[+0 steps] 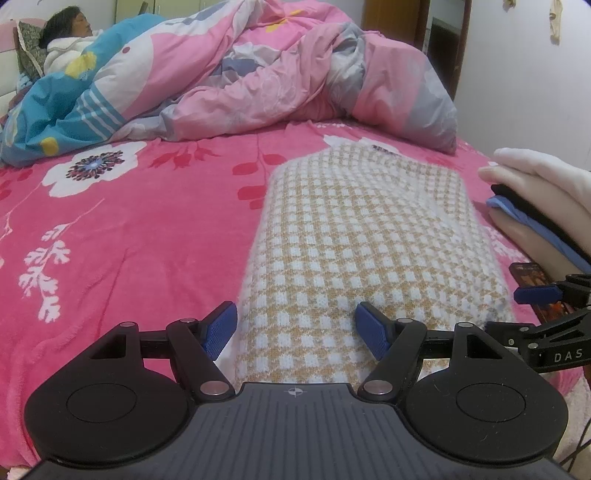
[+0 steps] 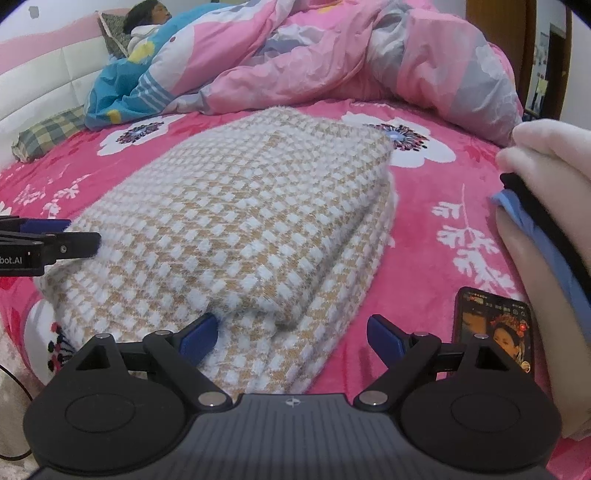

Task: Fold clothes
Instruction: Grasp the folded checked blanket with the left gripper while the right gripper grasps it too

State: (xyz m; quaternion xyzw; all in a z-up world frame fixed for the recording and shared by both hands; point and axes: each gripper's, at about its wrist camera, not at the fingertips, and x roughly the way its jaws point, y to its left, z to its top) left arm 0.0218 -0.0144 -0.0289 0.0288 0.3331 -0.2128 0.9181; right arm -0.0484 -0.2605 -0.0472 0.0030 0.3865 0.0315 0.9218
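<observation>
Where the folded sweater (image 1: 369,236) lies on the pink floral sheet (image 1: 129,240), I use it as the landmark for all else. It is a white-and-tan checked knit, doubled over so that an upper layer rests on a wider lower one, seen best from the right wrist. My left gripper (image 1: 295,330) stands at the sweater's near edge with its blue pads apart; the knit lies between them, and neither pad presses on it. My right gripper (image 2: 291,338) sits at the sweater's near right corner, jaws spread wide; its left pad touches the fold of the upper layer, its right pad hangs clear over the sheet. Just right of the sweater lies a phone (image 2: 495,328), screen lit. Beyond the phone, a gloved hand (image 2: 546,162) grips a black handle. Behind the sweater a rumpled quilt (image 1: 258,66) is heaped, and a person (image 1: 66,33) lies under its far left end.
</observation>
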